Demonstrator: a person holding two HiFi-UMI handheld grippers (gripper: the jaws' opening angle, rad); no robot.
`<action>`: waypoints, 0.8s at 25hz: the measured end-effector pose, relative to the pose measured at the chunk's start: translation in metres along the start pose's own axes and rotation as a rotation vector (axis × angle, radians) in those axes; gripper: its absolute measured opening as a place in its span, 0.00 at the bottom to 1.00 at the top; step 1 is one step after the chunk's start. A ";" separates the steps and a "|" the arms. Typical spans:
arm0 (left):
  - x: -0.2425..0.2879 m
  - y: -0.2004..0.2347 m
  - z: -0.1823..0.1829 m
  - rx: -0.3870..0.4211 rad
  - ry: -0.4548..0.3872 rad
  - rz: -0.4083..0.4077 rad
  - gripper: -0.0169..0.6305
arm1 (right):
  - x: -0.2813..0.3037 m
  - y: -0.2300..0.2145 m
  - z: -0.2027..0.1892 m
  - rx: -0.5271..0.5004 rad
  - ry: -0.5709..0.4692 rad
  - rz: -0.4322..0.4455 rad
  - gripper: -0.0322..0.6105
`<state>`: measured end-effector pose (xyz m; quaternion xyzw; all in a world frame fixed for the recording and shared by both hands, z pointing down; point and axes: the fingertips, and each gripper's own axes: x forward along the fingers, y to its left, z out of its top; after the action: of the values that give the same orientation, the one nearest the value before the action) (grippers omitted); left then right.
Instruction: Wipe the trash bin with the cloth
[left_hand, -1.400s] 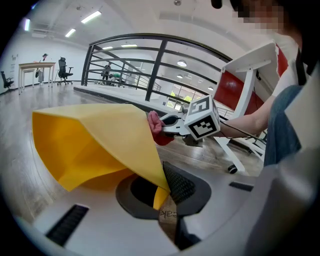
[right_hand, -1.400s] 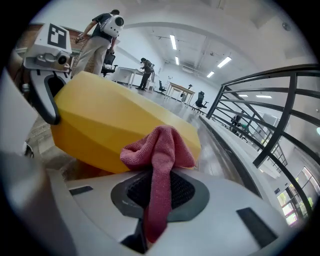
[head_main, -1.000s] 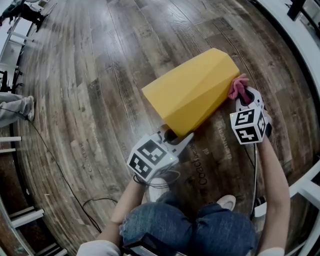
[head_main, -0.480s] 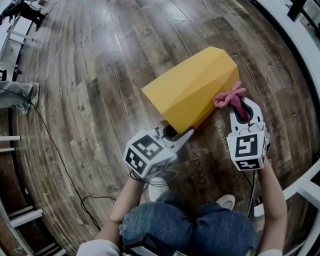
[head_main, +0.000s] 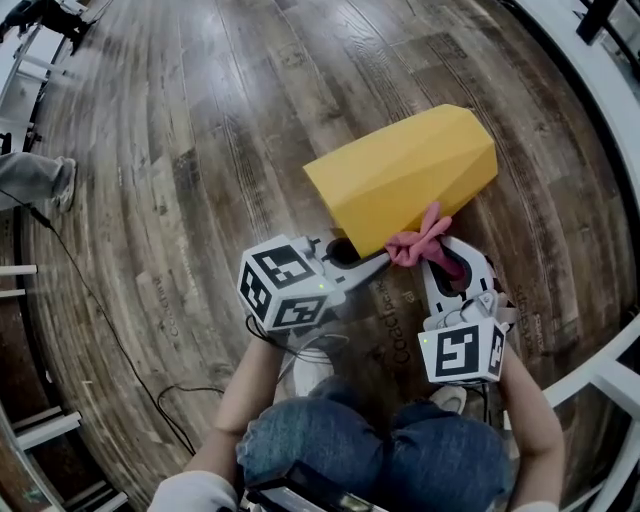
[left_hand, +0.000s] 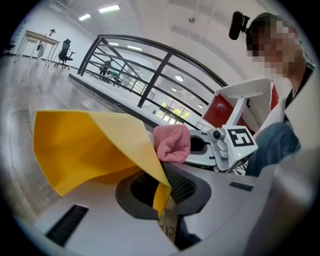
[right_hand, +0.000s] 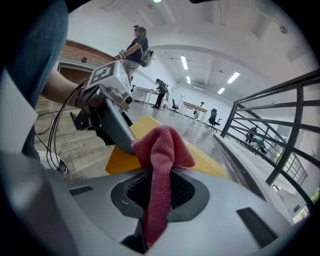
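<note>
Denim knees (head_main: 380, 450) fill the bottom of the head view, and just above them two tools reach up the frame. At centre, the left gripper (head_main: 358, 262) has its jaws nearly together, pinching the thin rim of the yellow trash bin (head_main: 405, 175). That grip looks meant to steady the bin and keep its open mouth turned toward the person while the other tool works. At lower right, the right gripper (head_main: 440, 258) is clamped on a pink cloth (head_main: 415, 243), whose bunched free end sticks out past the tips so that fabric, not plastic, meets the bin. The cloth touches the bin's lower right edge, just beside the left tool's pinch. Beyond them the bin lies on its side across the centre right of the frame, closed base pointing to the upper right, on a dark wood-plank floor (head_main: 200, 150). A black cable (head_main: 110, 330) trails at lower left
</note>
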<state>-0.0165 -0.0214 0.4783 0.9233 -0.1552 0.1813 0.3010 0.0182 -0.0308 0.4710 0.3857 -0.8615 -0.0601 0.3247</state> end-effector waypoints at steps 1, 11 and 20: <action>0.000 0.001 0.000 -0.009 -0.003 -0.007 0.07 | 0.002 0.006 -0.002 -0.008 0.005 0.004 0.13; -0.002 0.006 -0.014 0.179 0.039 0.144 0.20 | 0.017 0.009 0.006 -0.044 0.018 0.004 0.13; 0.014 0.013 -0.031 0.196 0.092 0.168 0.07 | 0.021 -0.004 -0.009 -0.026 0.086 -0.033 0.13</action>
<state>-0.0167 -0.0148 0.5139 0.9228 -0.1997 0.2622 0.1997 0.0157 -0.0472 0.4878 0.3978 -0.8395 -0.0599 0.3651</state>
